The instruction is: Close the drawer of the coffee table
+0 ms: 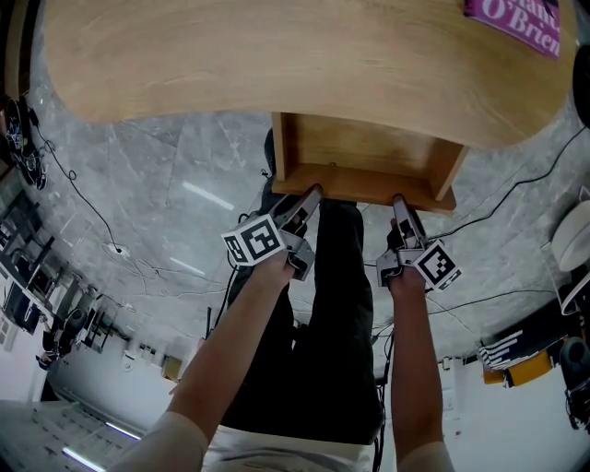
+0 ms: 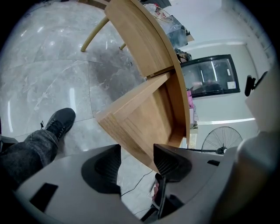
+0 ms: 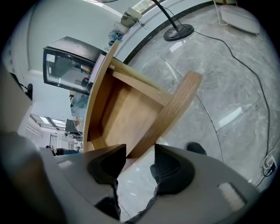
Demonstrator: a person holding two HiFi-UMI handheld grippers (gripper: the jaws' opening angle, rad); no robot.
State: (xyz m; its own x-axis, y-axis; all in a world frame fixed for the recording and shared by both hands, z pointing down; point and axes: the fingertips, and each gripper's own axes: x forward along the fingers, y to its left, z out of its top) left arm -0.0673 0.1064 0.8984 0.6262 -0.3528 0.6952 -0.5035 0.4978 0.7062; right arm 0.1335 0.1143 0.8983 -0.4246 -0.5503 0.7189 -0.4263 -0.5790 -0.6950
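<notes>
Left gripper (image 1: pixel 310 195) and right gripper (image 1: pixel 398 205), as I see them: jaws partly open astride the drawer (image 1: pixel 364 152) front, unclamped. Drawer stands pulled out under the bench (image 1: pixel 277 55), at its near edge.

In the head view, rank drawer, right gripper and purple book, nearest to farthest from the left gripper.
1. Drawer: directly ahead of the left gripper.
2. Right gripper: beside it, along the drawer front.
3. Purple book: far right on the tabletop.
</notes>
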